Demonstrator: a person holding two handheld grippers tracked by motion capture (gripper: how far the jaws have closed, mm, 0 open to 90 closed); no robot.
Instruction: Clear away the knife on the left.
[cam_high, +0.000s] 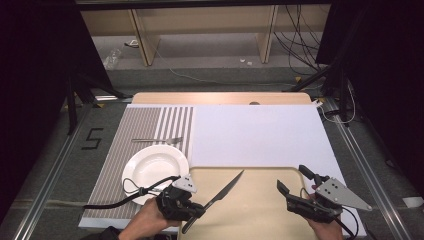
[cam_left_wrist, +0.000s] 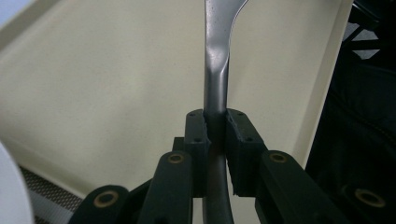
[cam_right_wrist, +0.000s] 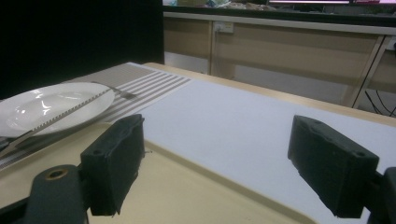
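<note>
Left claw (cam_high: 192, 214): pinching the knife (cam_high: 226, 189) by its handle.
Knife axis: blade slants up-right over the tray (cam_high: 260, 210).
Plate (cam_high: 155, 167): just left, nearer this hand.
Right claw (cam_high: 295, 182): spread, empty.

The high view is looking forward and down from above the person's side, taking in the whole table (cam_high: 220, 98). The left gripper view is sitting very close behind its jaws, facing down onto the tray (cam_left_wrist: 102, 84). The right gripper view is looking low and level across the table. It is sharing the plate (cam_right_wrist: 51, 105) with the high view.
</note>
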